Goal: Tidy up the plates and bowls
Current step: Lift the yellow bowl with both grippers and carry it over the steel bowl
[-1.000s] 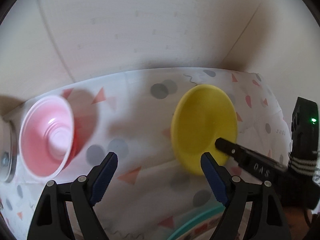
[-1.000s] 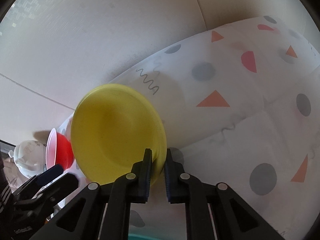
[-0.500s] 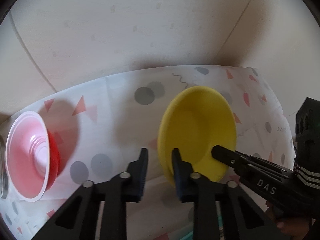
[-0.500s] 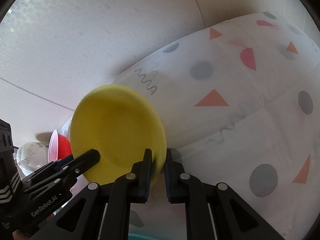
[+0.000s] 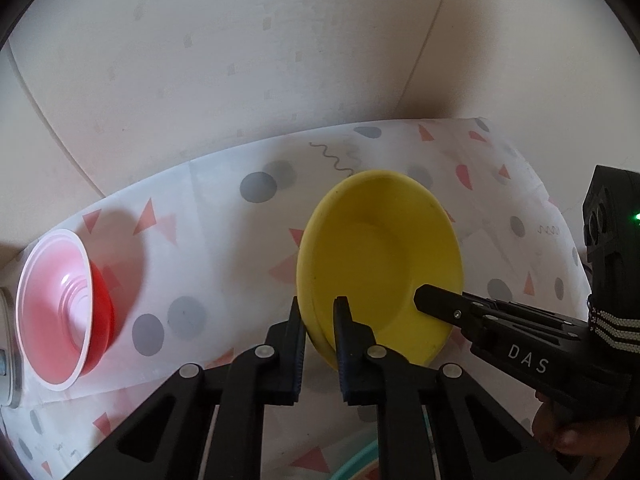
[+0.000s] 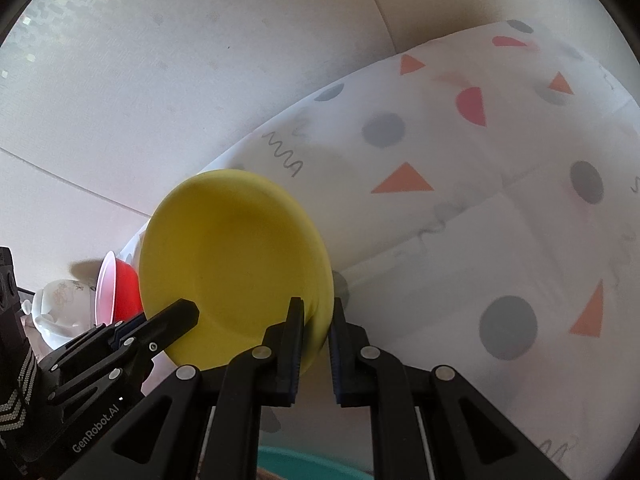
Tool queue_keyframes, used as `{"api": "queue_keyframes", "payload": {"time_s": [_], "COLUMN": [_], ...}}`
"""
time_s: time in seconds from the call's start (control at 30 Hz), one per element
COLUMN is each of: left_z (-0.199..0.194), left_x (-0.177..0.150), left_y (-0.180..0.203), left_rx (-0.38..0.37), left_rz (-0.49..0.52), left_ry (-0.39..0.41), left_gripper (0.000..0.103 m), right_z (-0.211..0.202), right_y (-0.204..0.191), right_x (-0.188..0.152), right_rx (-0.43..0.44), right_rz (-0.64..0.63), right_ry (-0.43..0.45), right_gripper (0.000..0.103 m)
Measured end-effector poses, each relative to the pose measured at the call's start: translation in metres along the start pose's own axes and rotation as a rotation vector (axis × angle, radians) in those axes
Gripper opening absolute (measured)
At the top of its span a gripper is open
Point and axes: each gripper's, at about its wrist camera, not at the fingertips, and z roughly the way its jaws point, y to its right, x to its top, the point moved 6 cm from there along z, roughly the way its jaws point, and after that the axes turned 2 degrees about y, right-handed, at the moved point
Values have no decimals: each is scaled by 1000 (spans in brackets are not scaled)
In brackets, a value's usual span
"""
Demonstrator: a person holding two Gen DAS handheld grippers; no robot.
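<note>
The yellow bowl is held up on its edge above the patterned tablecloth, with its hollow side turned to both cameras, and two grippers hold it at the same time. The left gripper is nearly closed, its two fingers pinching the lower left part of the rim, one finger inside the bowl and one behind it. The right gripper is closed in the same way on the lower right part of the rim. In the left wrist view the letters "DAS" are printed in white on the side of the right gripper, and a small green light shines on the black box above it. In the right wrist view the side of the left gripper carries the writing "GenRobot.AI". To the left of the yellow bowl, well apart from it, a red bowl with a pale inside lies on its side on the cloth. The cloth is white with grey dots, orange triangles and grey wavy lines. Behind is a plain cream wall.
</note>
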Motion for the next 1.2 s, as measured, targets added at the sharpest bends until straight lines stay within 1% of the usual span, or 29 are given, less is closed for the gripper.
{"api": "queue_keyframes", "payload": {"time_s": [0.17, 0.47, 0.73, 0.87, 1.03, 1.2], "left_z": [-11, -34, -57, -75, -97, -116], "left_x": [-3, -14, -28, -36, -46, -63], "left_y": [7, 1, -8, -14, -26, -44], "left_rx": [-6, -15, -10, -14, -25, -31], "left_rz": [15, 5, -1, -11, -38, -75], "left_ry": [14, 47, 80, 101, 130, 149], "left_gripper": [14, 14, 14, 14, 14, 14], "right_z": [-9, -23, -34, -43, -53, -58], "right_y": [-3, -14, -30, -41, -61, -85], "right_x": [-7, -13, -26, -33, -41, -53], "right_rx": [4, 4, 20, 30, 49, 70], "right_rz": [2, -19, -30, -41, -84, -124], "right_ry": [11, 27, 42, 51, 66, 57], "right_gripper": [12, 12, 12, 12, 12, 12]}}
